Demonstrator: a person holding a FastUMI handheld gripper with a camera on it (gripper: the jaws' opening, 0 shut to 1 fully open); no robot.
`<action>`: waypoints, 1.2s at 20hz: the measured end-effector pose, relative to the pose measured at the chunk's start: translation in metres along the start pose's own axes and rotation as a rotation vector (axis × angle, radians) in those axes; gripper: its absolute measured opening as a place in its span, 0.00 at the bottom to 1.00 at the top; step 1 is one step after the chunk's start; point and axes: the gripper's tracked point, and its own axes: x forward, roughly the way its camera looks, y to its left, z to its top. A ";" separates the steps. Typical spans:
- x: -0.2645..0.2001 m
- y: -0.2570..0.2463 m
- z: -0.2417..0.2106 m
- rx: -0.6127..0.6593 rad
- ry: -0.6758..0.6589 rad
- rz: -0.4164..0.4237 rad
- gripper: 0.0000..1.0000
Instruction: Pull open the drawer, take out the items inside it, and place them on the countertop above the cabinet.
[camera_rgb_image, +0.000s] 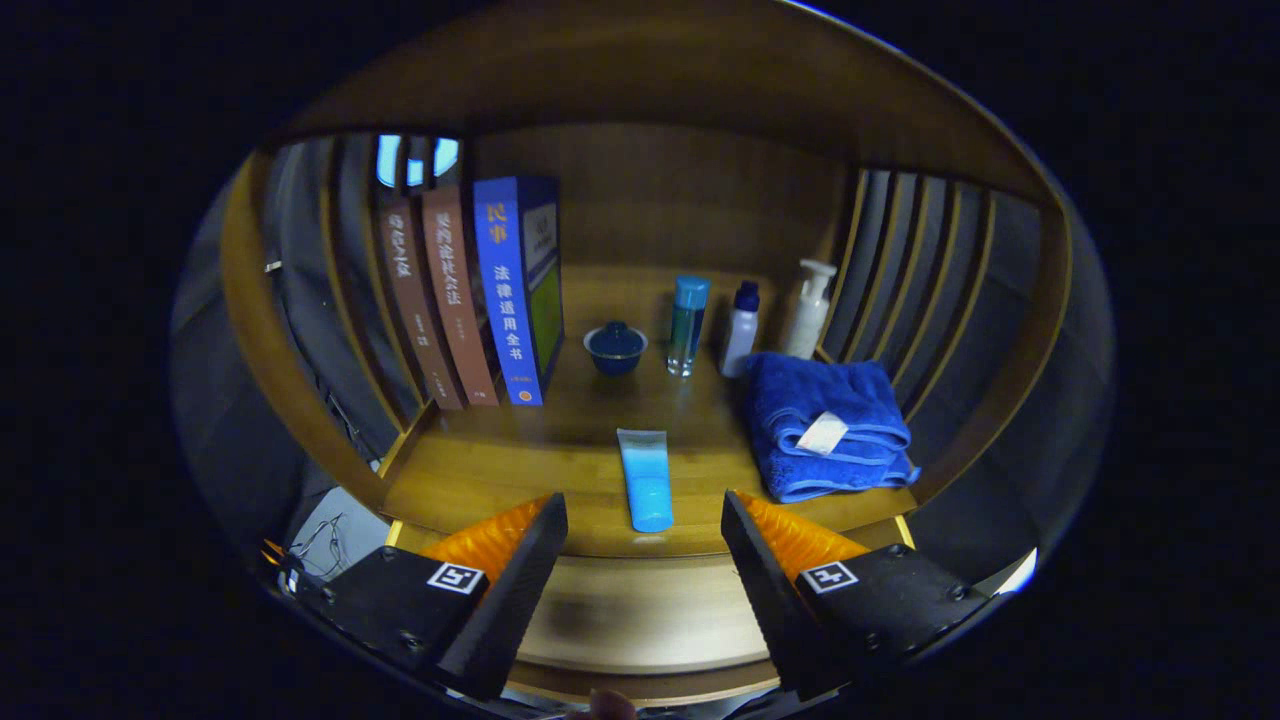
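The gripper has two big wedge-shaped fingers that get thinner toward their tips. The inner faces have ribbed pads with lots of little ridges. Behind each finger sits a boxy block with round screws in it. Each block carries a small white square sticker with a black pattern on it, one left and one right.

— What sort of place is this?
— A staged home corner: a wooden countertop set in a slatted wooden alcove.
— What shows it?
— Upright books, toiletry bottles, a small lidded cup, a folded blue towel, a blue tube.
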 end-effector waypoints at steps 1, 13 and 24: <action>-0.011 0.001 0.000 0.006 -0.042 -0.005 0.99; -0.150 -0.007 -0.055 0.019 -0.525 0.039 0.99; -0.105 -0.009 -0.215 0.045 -0.421 0.069 0.99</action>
